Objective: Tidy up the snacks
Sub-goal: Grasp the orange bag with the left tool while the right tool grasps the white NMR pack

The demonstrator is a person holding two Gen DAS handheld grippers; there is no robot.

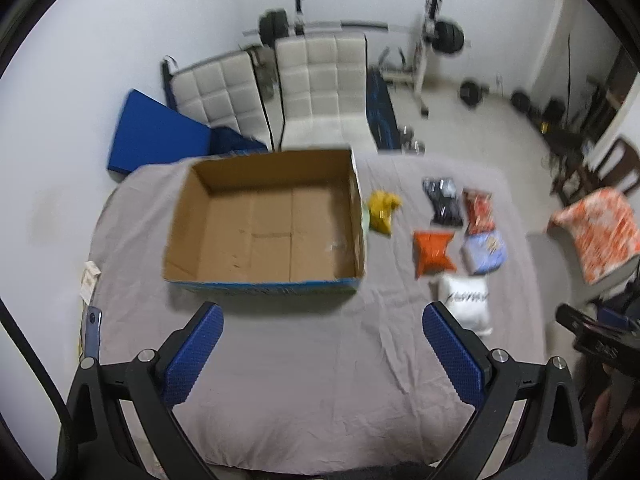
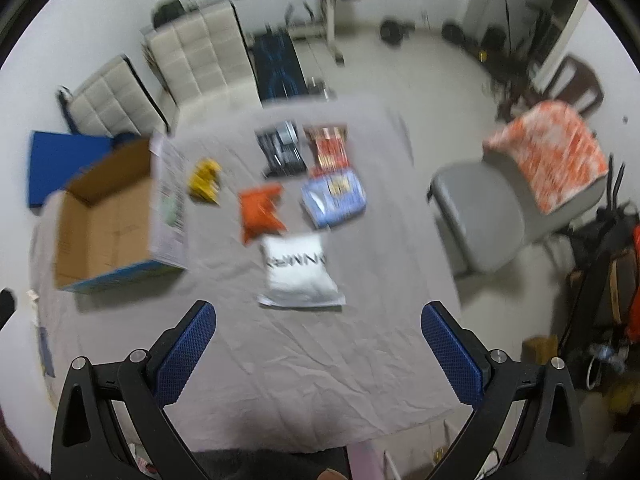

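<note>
An empty cardboard box (image 1: 272, 224) (image 2: 108, 220) stands open on the grey-covered table (image 1: 304, 360) (image 2: 320, 360). To its right lie several snack bags: yellow (image 1: 383, 211) (image 2: 205, 181), orange (image 1: 434, 253) (image 2: 260, 213), black (image 1: 444, 200) (image 2: 281, 148), red (image 1: 479, 210) (image 2: 330, 147), light blue (image 1: 485, 253) (image 2: 335, 197) and white (image 1: 466, 306) (image 2: 297, 274). My left gripper (image 1: 322, 344) hovers open in front of the box, holding nothing. My right gripper (image 2: 318, 344) is open just short of the white bag, also holding nothing.
A grey chair (image 2: 480, 216) with an orange patterned cloth (image 2: 552, 160) (image 1: 596, 232) stands right of the table. White padded seats (image 1: 320, 88) and a blue mat (image 1: 156, 136) sit behind it, with weight equipment (image 1: 440, 36) along the far wall.
</note>
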